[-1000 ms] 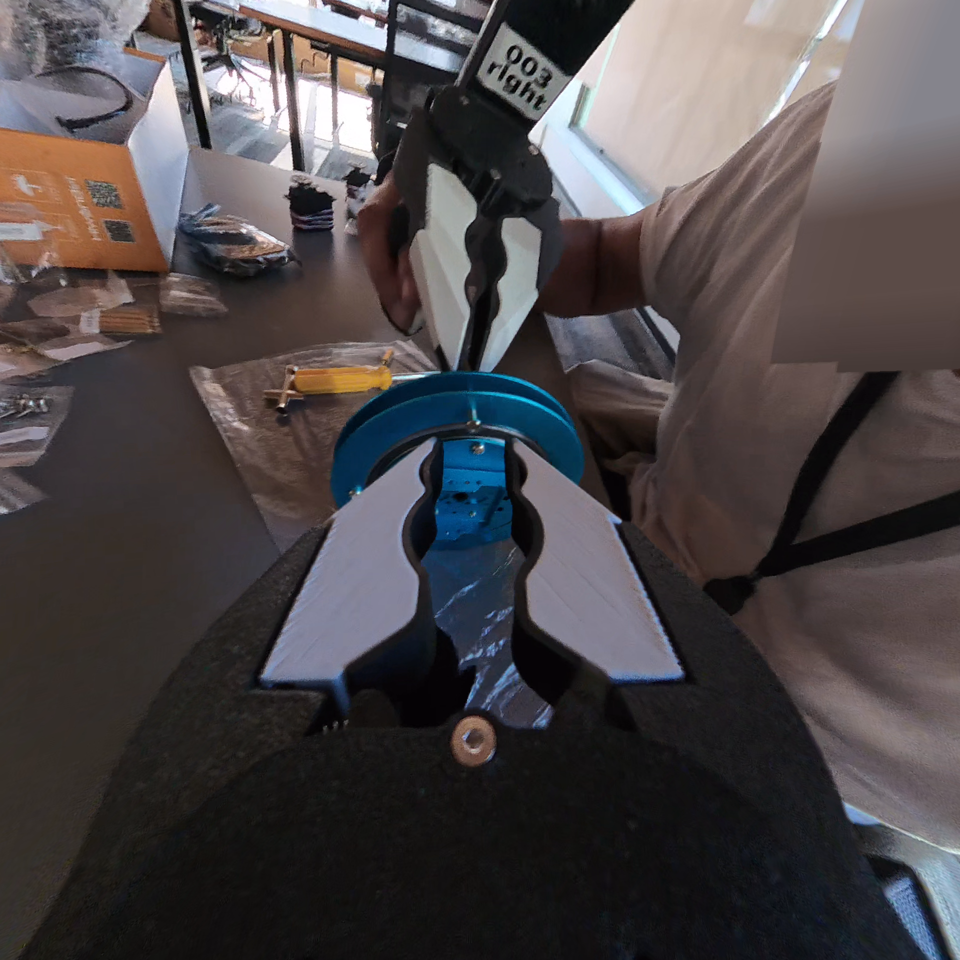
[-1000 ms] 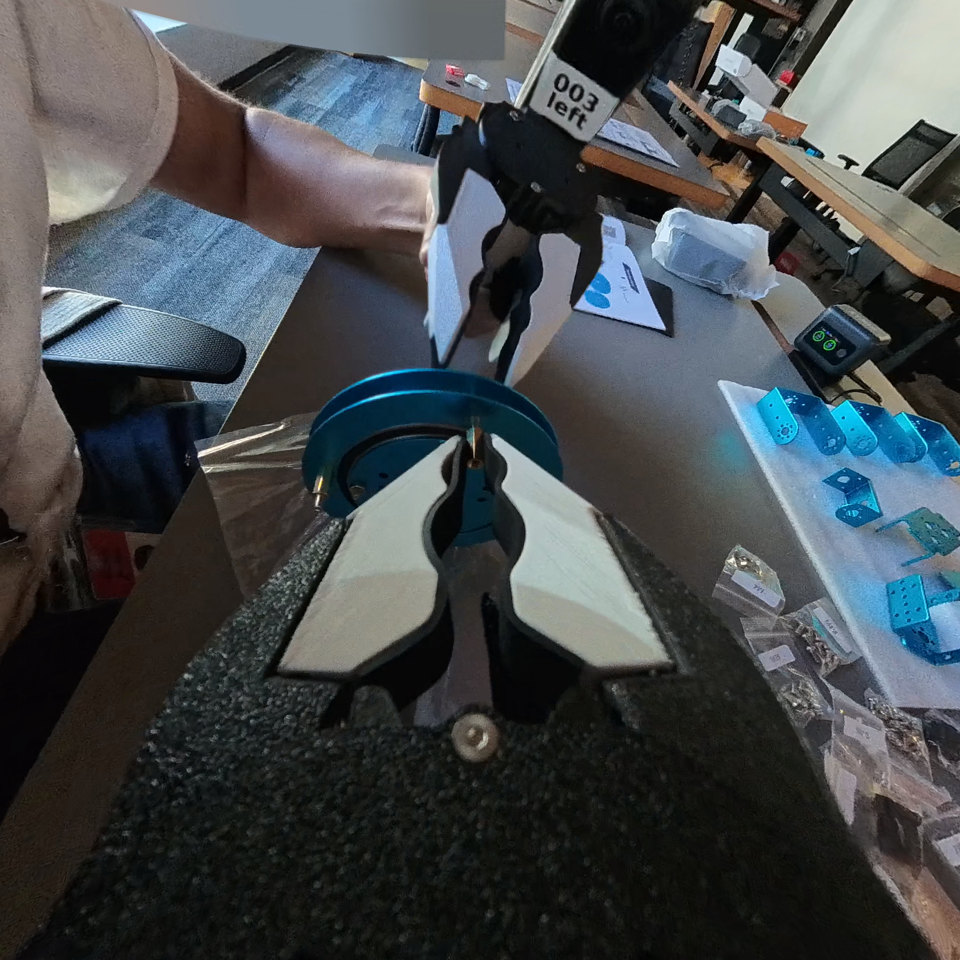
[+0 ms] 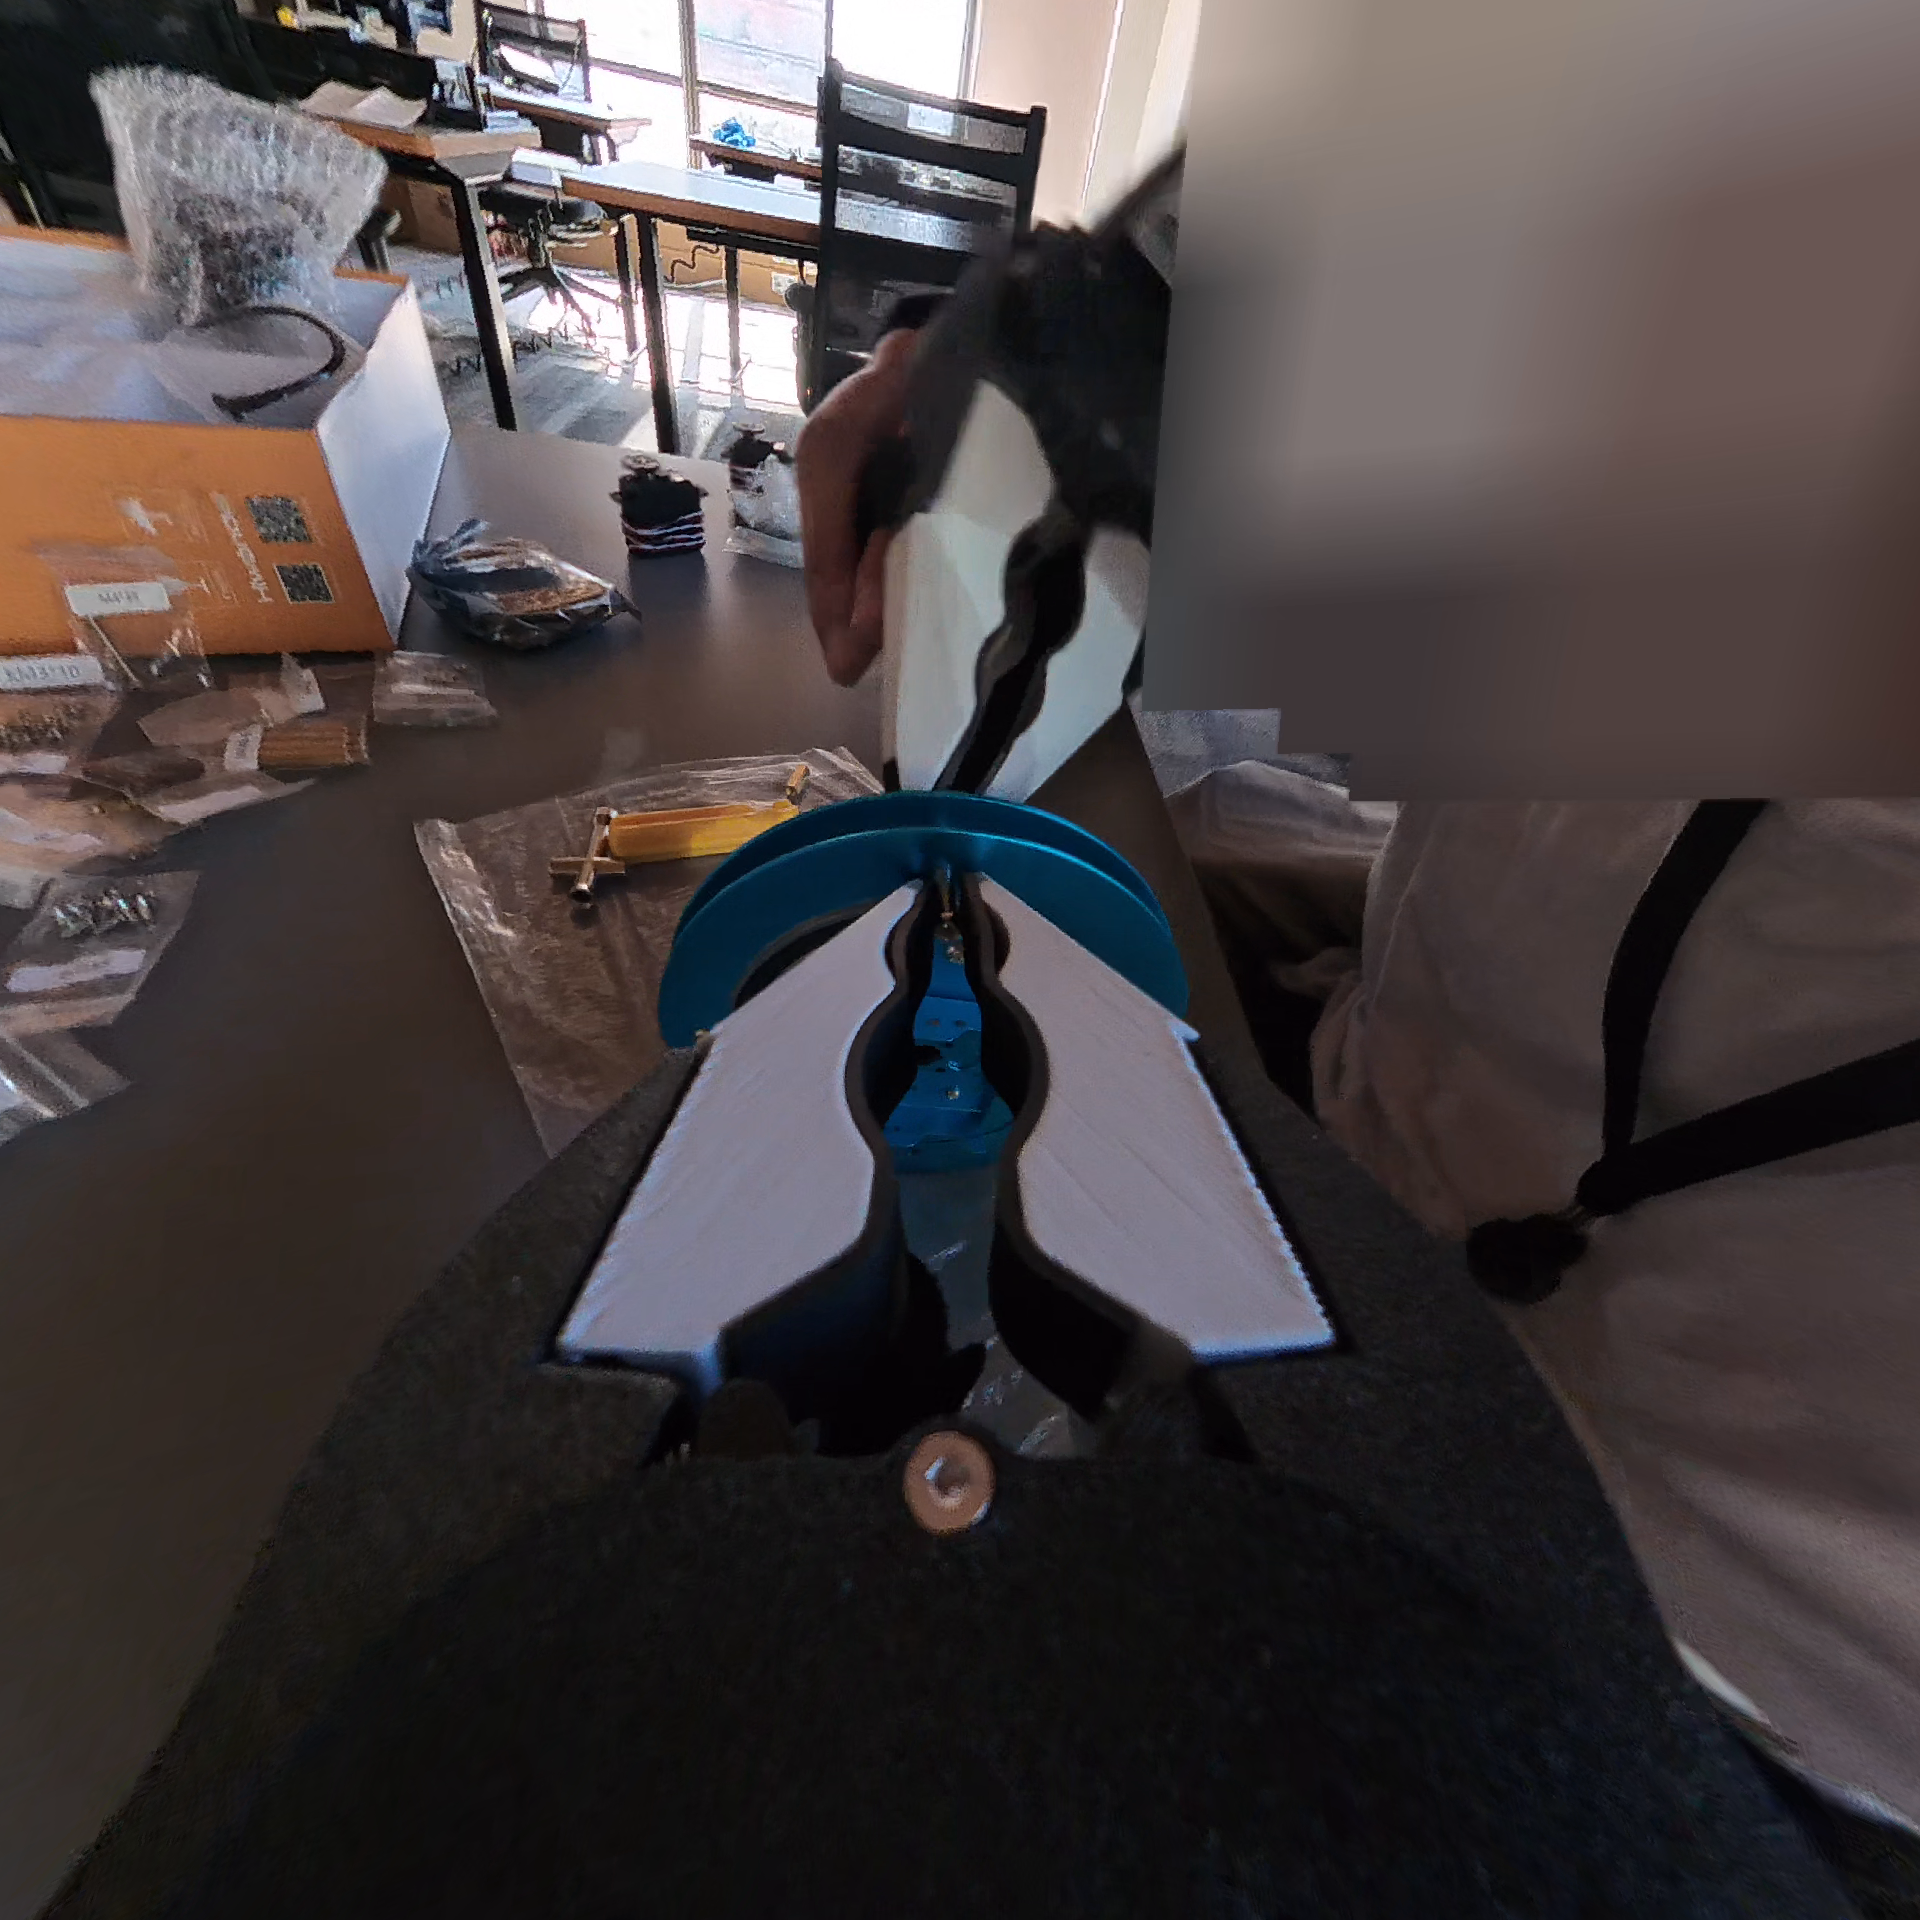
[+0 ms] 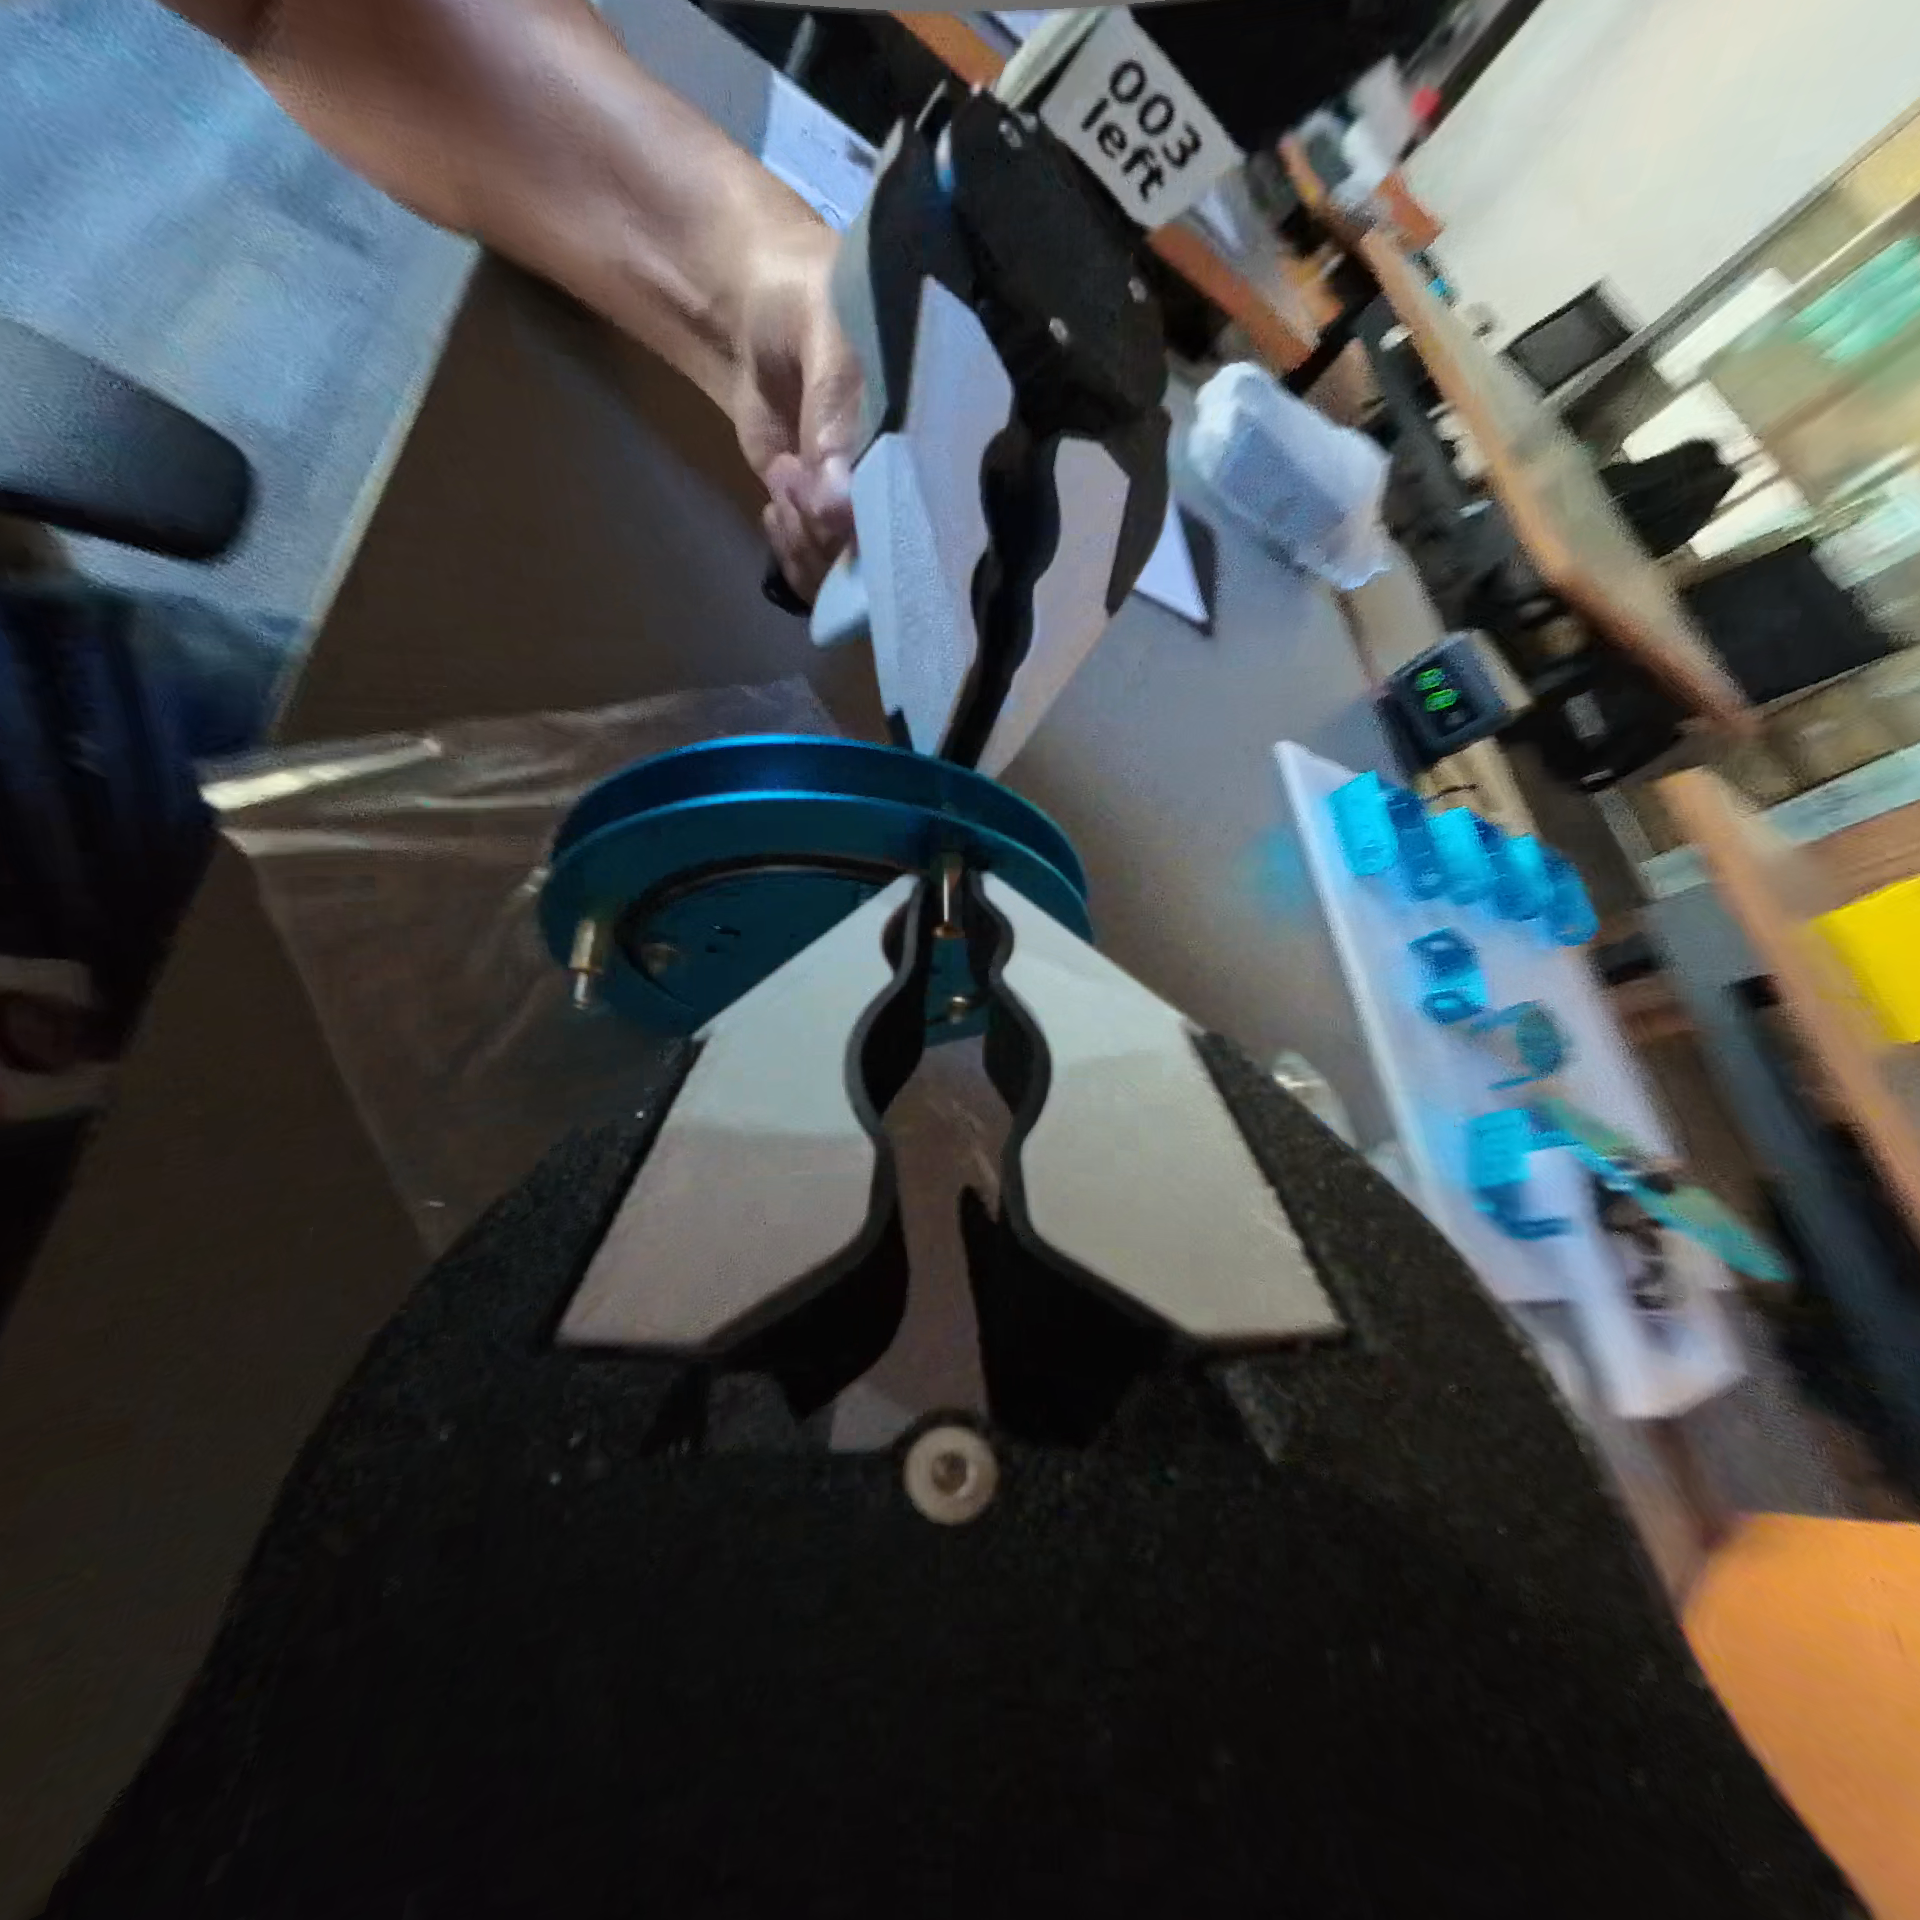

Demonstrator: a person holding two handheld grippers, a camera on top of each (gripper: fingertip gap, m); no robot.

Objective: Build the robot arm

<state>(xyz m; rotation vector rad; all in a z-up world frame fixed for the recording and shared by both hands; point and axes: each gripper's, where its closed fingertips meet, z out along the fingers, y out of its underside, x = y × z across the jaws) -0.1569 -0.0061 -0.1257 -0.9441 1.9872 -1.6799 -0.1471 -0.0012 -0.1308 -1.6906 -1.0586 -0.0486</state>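
A blue disc assembly, two round plates joined by brass standoffs, sits over a clear plastic bag on the dark table. My left gripper is shut on a standoff at the near rim. A blue bracket shows under the plates between its fingers. My right gripper pinches the opposite rim. In the right wrist view the assembly looks tilted. My right gripper is shut on a brass standoff there, and the left gripper grips the far rim.
A yellow-handled tool lies on the bag. An orange and white box, small bags of hardware and black servos lie to the left. A white tray of blue brackets lies at the right. A person's torso is close.
My left gripper was open around the blue bracket and has now shut on a standoff at the rim. Both views have shifted and the right view has rolled. The right gripper keeps its hold.
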